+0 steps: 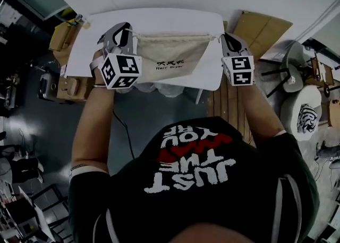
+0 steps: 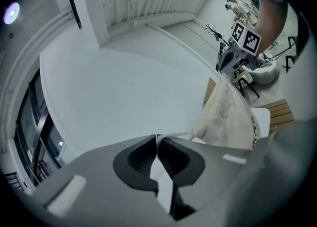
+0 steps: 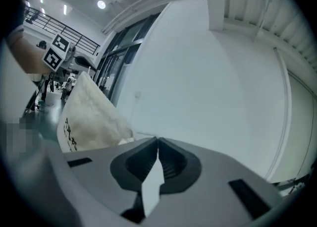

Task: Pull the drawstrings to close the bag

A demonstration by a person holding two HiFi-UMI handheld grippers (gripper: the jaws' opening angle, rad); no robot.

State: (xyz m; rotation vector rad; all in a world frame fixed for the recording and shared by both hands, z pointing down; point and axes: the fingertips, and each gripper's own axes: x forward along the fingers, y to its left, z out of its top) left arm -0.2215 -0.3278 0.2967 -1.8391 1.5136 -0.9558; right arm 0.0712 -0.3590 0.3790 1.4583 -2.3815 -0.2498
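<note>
Left tongs [image 2: 157, 138]: pinched tight on left cord [image 2: 175, 134] | right tongs [image 3: 157, 140]: pinched tight on right cord [image 3: 144, 134] | bag [image 1: 172, 51]: cream cloth, black print, strung by its mouth between both tongs, hanging over white table [image 1: 106, 29]

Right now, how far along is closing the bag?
Done: left gripper and right gripper each have jaws shut on a drawstring. In hand: the beige cloth bag hangs stretched between them. Left: its mouth looks wide, not gathered; pull farther apart.
</note>
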